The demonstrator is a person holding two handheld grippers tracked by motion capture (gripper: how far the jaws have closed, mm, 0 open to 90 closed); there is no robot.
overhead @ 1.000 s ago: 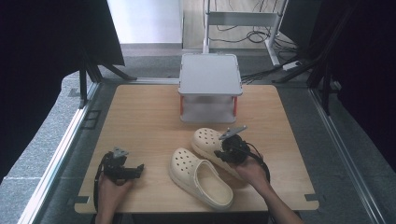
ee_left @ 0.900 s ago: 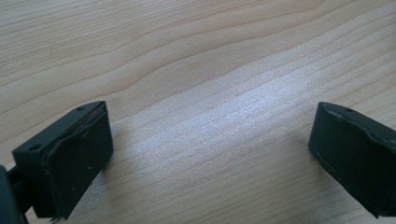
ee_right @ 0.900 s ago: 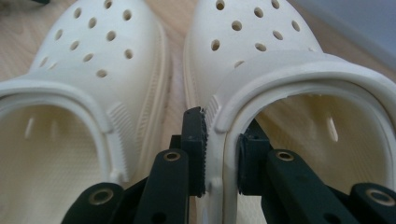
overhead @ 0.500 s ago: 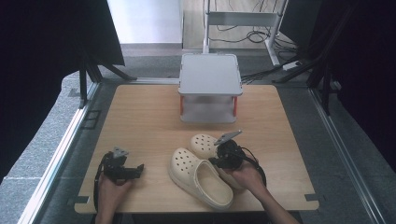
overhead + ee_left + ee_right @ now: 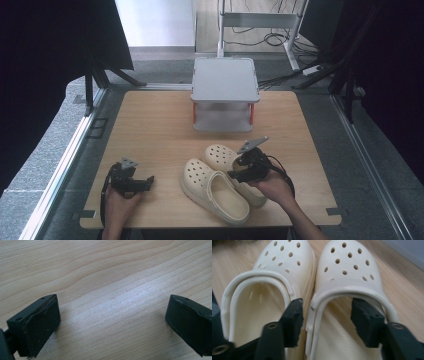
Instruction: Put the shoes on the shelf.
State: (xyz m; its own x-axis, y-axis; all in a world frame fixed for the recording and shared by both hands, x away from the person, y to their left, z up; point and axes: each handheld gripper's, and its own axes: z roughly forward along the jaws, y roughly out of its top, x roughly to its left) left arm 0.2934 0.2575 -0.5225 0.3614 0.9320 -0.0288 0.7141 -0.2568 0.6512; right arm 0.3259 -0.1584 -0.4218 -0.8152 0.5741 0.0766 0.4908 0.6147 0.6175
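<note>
Two cream clogs (image 5: pixel 312 277) lie touching; right gripper (image 5: pixel 327 315) straddles one's side wall.

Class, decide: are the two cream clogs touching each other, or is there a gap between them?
Touching. In the right gripper view the left clog and the right clog press side to side, with no wood visible between them.

I see a grey two-tier stand (image 5: pixel 225 82) at the 12 o'clock edge of the wooden table (image 5: pixel 150 130). Cables (image 5: pixel 270 37) lie on the floor beyond it.
</note>
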